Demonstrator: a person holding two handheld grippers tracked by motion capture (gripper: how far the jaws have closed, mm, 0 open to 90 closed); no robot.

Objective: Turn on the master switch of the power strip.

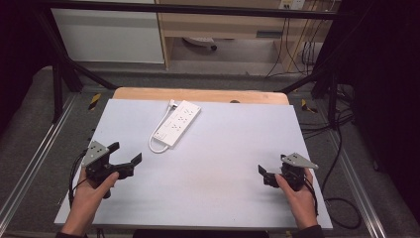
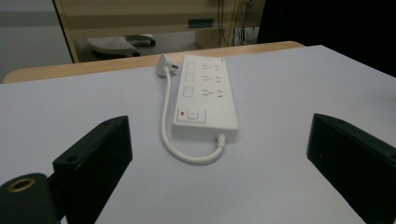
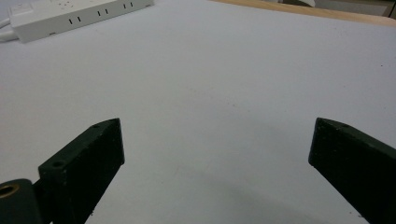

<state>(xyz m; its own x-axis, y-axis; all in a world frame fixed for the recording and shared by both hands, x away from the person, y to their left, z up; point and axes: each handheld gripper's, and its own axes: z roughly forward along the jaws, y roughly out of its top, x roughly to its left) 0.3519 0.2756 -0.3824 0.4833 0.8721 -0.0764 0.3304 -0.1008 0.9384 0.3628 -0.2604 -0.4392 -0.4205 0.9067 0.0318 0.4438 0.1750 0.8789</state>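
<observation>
A white power strip (image 1: pixel 178 123) lies slantwise on the white table top (image 1: pixel 223 163), toward the back left of centre. Its short white cable (image 1: pixel 157 146) loops round from its near end to the plug (image 1: pixel 173 104), which rests by its far end. In the left gripper view the strip (image 2: pixel 204 98) lies straight ahead, its switch end nearest, with the plug (image 2: pixel 166 65) beside its far end. My left gripper (image 1: pixel 125 152) is open and empty, a short way in front of the strip. My right gripper (image 1: pixel 272 165) is open and empty over bare table at the front right. The strip (image 3: pixel 70 16) sits far off in the right gripper view.
A wooden table edge (image 1: pixel 198 94) runs along the back. Black frame bars (image 1: pixel 64 74) stand at both sides. Cables (image 1: pixel 341 198) trail on the floor at the right. A wooden cabinet (image 1: pixel 223 25) stands behind the table.
</observation>
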